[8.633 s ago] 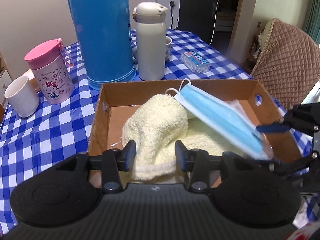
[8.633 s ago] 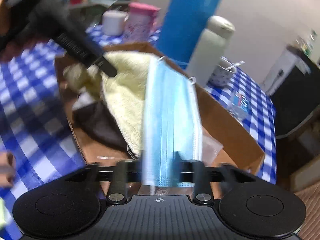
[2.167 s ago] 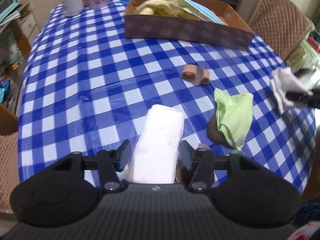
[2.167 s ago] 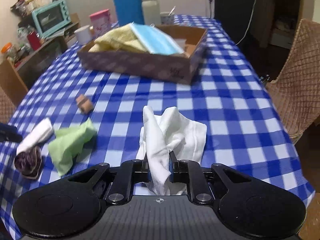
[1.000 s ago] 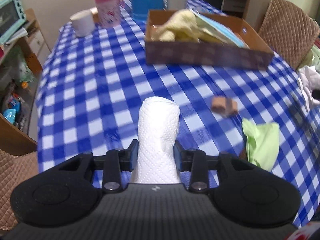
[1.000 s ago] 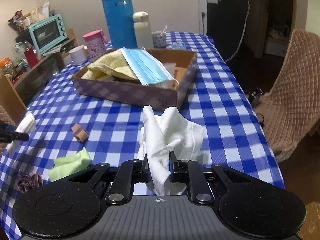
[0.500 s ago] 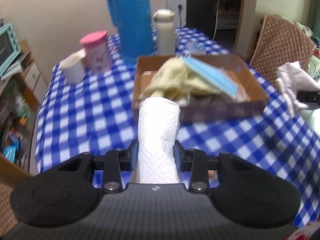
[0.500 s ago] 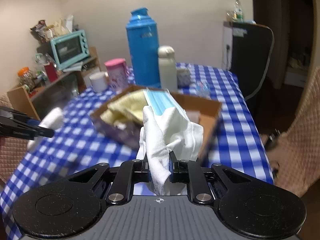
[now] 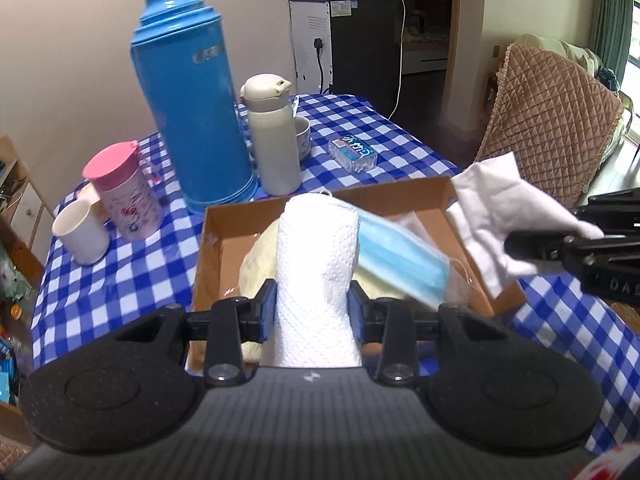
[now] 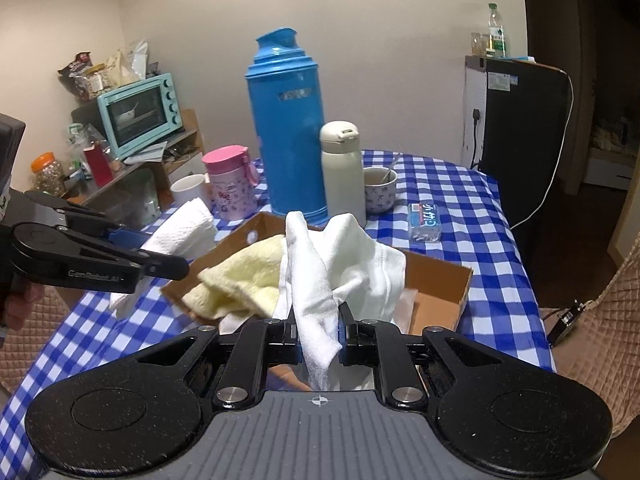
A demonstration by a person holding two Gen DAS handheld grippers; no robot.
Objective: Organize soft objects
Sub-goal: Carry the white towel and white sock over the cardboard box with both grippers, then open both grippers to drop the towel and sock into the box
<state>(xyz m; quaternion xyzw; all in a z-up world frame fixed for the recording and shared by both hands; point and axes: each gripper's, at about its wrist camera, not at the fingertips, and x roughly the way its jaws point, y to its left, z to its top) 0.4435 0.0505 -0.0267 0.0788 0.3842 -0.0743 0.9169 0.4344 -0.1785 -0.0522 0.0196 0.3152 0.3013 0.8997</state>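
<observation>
Left gripper (image 9: 312, 312): we see its fingers clamped on one folded paper towel (image 9: 316, 264), held above the near wall of the box (image 9: 200, 256).
Right gripper (image 10: 318, 338): fingers clamped on one white cloth (image 10: 344, 264), over the box's near right corner.
Box contents: one yellow towel (image 10: 236, 280), one blue face mask (image 9: 396, 264) lying on top; bare cardboard floor shows at the left side.
Beyond the box: one blue thermos (image 9: 188, 100), one cream bottle (image 9: 272, 132), one pink cup (image 9: 124, 192), one white mug (image 9: 80, 232), one bowl (image 10: 378, 188).
Table (image 9: 112, 292): open checked cloth left of the box.
</observation>
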